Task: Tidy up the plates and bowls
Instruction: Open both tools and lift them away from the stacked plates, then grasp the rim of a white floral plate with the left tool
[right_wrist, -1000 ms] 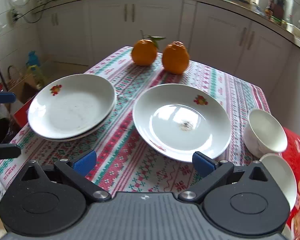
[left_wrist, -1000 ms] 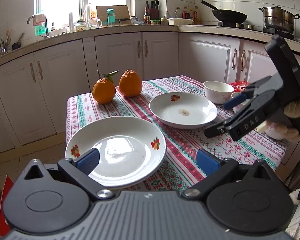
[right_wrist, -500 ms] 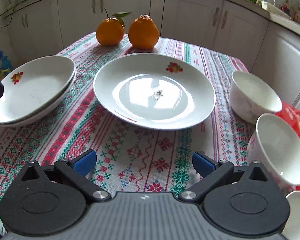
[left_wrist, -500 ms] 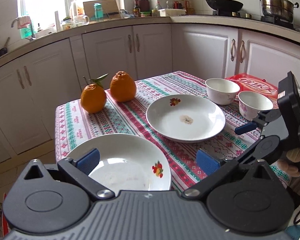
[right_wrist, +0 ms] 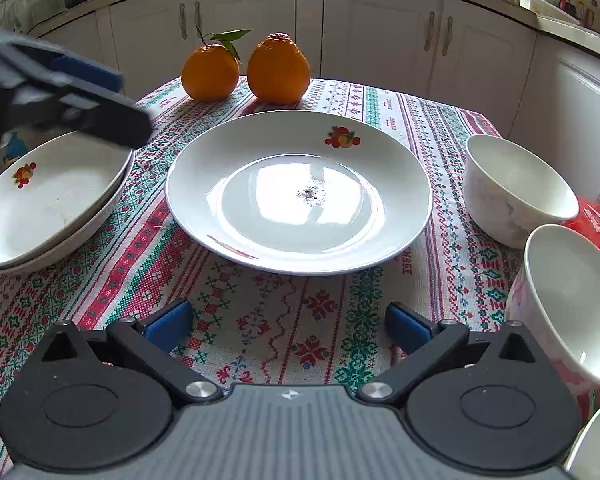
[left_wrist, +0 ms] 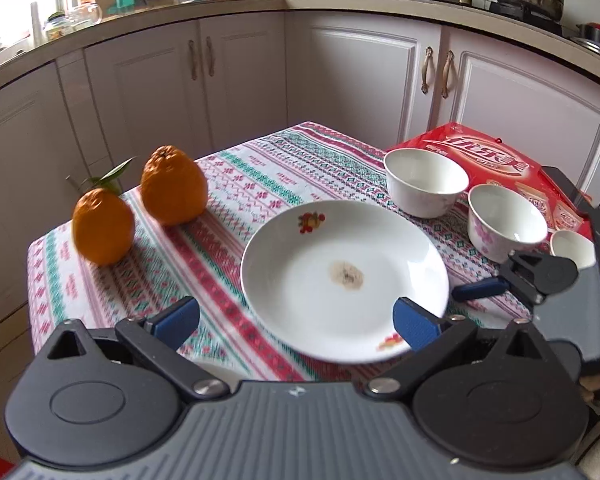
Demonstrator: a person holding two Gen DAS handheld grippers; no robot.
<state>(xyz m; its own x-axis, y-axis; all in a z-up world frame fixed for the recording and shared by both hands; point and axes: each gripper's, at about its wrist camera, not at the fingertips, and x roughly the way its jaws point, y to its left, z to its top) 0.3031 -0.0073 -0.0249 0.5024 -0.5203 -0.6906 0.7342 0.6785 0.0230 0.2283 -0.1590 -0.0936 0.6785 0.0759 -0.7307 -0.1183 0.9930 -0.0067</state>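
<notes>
The left gripper (left_wrist: 296, 320) and right gripper (right_wrist: 288, 326) hover with fingers spread, empty; the round white fruit-printed plate (right_wrist: 300, 190) sits mid-bench, between two stacked white plates (right_wrist: 48, 204) and white ceramic bowls (right_wrist: 516, 190).

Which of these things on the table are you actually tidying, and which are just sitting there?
Part of the job:
single plate
stacked plates
bowls

Just lying about:
two oranges
red packet
tablecloth
</notes>
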